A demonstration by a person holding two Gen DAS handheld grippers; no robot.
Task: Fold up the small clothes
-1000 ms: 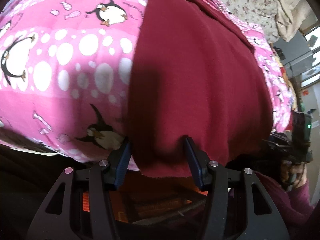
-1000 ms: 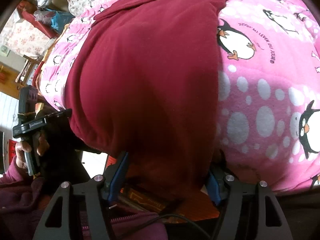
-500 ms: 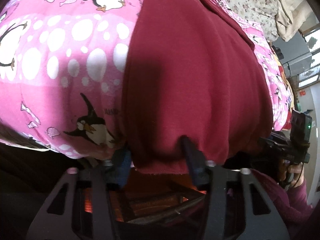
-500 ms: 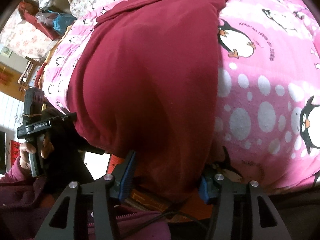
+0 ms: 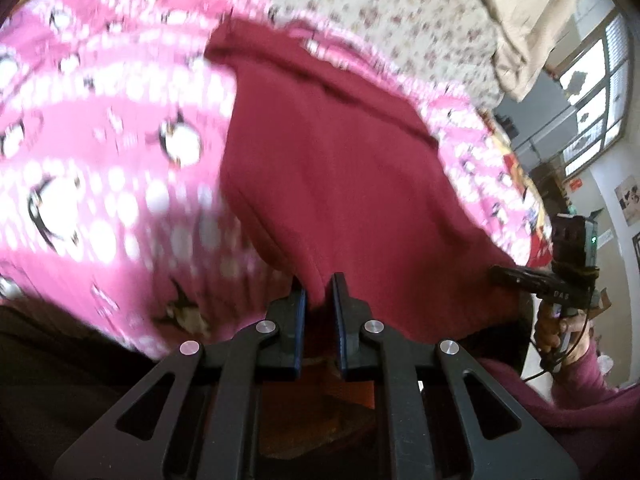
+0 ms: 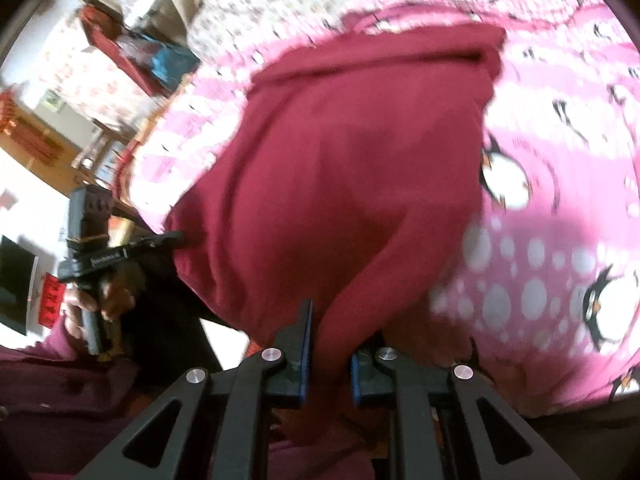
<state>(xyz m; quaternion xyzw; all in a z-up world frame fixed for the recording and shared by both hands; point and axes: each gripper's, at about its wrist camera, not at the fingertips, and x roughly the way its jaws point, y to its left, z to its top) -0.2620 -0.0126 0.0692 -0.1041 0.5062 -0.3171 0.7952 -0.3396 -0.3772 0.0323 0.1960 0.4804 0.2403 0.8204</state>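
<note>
A dark red fleece garment (image 5: 340, 184) lies on a pink penguin blanket (image 5: 100, 160), its near hem raised off the bed edge. In the left wrist view my left gripper (image 5: 318, 284) is shut on a pinched fold of that hem near its left corner. In the right wrist view the same garment (image 6: 340, 184) bunches between the jaws of my right gripper (image 6: 330, 332), which are closing on the hem near its right corner. Each view shows the other gripper's handle in a hand (image 5: 560, 312) at the side. Both pictures are motion-blurred.
A floral sheet (image 5: 380, 12) and a beige pillow (image 5: 540, 12) lie beyond the blanket (image 6: 560, 200). A window (image 5: 600, 92) is at the right, and furniture with clutter (image 6: 132, 52) stands past the bed's left side. A dark red sleeve (image 5: 580, 400) is close by.
Both grippers' jaws closed from wide apart onto the garment's near hem. Both rose, lifting the hem off the bed edge, so more of the bed's far end shows.
</note>
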